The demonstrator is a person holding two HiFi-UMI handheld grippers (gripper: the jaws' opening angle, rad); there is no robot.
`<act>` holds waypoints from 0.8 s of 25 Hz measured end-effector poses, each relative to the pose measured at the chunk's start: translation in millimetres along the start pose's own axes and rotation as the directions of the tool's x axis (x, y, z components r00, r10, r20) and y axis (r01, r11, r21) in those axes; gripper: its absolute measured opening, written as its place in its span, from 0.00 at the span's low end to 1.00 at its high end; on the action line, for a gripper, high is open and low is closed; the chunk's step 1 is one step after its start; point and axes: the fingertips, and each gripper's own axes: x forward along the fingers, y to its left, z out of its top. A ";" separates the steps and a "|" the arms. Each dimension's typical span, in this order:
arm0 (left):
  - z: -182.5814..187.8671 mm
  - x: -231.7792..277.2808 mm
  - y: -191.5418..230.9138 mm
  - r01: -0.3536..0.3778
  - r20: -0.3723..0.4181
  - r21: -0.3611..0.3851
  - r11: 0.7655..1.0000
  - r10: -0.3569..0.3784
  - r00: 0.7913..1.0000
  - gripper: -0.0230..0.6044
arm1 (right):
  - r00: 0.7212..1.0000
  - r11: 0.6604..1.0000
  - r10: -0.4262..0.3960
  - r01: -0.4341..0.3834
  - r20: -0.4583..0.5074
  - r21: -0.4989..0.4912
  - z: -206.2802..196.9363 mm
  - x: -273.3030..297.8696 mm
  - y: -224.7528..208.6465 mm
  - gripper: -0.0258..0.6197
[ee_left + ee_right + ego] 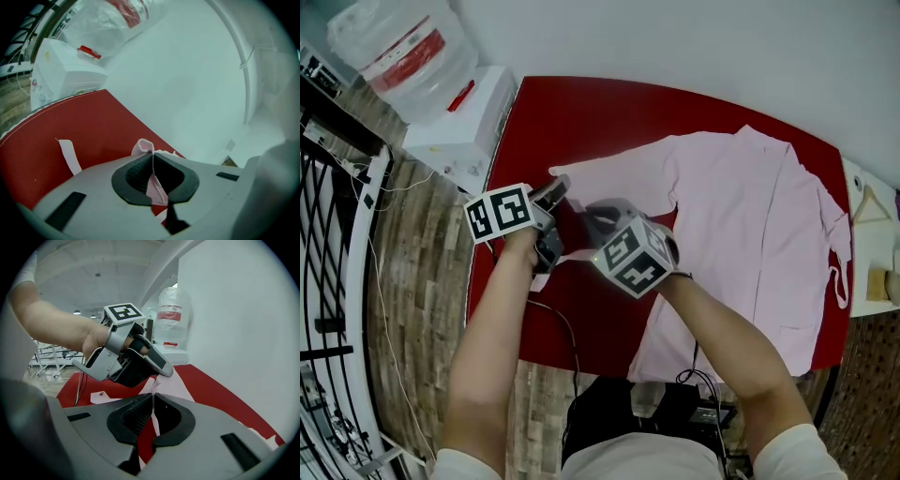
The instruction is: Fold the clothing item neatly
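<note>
- Left gripper [153, 159], forearm reaching toward 12 o'clock, has its jaws clenched on the cuff of the pink sleeve [619, 173], above the red table [572, 112].
- Right gripper [153, 399], just beside it, has its jaws pinching the same sleeve's edge.
- Pink garment [741, 216] lies flat toward 3 o'clock. The sleeve runs 9-to-3, so the fold probably goes rightward.

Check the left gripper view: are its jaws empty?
No: the left gripper is shut on a fold of the pink garment, which sticks out above the closed jaws.
</note>
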 end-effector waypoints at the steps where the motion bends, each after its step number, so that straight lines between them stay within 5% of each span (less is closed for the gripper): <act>1: 0.8 0.1 -6.3 0.003 0.004 0.017 1.000 -0.003 1.000 0.06 | 1.000 1.000 -0.008 0.008 0.009 0.004 1.3 -5.1 -1.9 0.08; 12: -1.5 18.7 -112.1 0.024 0.018 0.265 0.964 -0.030 0.999 0.06 | 0.990 0.993 -0.087 0.078 0.113 0.084 1.8 -87.6 -32.2 0.08; 20: -26.0 64.3 -190.2 0.054 -0.024 0.361 0.931 -0.048 0.999 0.06 | 0.978 0.979 -0.148 0.125 0.144 0.159 -29.1 -155.9 -72.2 0.08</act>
